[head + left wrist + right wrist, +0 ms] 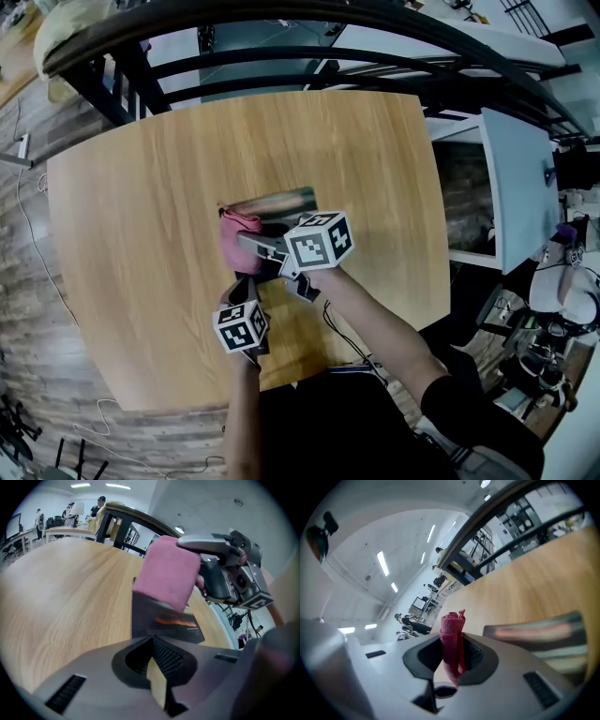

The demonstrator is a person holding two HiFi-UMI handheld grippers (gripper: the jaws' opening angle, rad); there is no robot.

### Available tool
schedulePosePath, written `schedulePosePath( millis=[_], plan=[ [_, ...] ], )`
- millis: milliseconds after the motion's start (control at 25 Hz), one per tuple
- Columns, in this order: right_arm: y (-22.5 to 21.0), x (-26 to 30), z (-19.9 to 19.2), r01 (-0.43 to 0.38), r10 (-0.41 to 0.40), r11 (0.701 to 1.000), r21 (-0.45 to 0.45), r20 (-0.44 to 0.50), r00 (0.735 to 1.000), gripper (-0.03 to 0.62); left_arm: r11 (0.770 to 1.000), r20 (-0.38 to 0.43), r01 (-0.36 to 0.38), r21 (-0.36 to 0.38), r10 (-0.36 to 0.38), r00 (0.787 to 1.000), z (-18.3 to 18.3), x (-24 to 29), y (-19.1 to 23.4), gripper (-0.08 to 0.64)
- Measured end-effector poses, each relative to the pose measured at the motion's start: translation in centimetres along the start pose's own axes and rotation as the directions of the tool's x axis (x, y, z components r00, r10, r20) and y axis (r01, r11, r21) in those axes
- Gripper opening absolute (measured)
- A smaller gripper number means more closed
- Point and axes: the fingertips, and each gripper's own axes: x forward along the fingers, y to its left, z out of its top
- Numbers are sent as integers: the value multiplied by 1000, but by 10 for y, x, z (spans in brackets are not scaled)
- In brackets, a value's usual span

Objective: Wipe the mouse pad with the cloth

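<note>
Right claw (451, 667) clamps the cloth (451, 630); left claw (157, 677) is closed, empty, near the pad (164, 620). Unpinned, that pad may skid when I wipe.

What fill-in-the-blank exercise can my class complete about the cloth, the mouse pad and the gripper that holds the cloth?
1. The ____ gripper is shut on the cloth.
2. The cloth is ____ in colour.
3. The mouse pad lies flat on a ____ table.

Missing words: right; pink; wooden.
</note>
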Motion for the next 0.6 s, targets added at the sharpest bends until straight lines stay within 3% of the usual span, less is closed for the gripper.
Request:
schedulePosePath(
  millis=[80,240,360,600],
  plan=[
    [-5,27,-17,-22,25,999,50,-64,998,75,1000,-1,-3,0,3,1000,-1,0,0,23],
    [-47,58,-56,126,-123,992,0,-205,971,75,1000,-3,-4,-2,4,1000,0,0,-2,23],
    [-69,62,-63,202,-209,978,-51,-230,951,75,1000,0,-4,-5,4,1000,1,1,0,23],
    [-81,51,-62,250,-277,958,-138,-239,931,75,1000,2,5,-29,-5,1000,0,0,3,22]
  ],
)
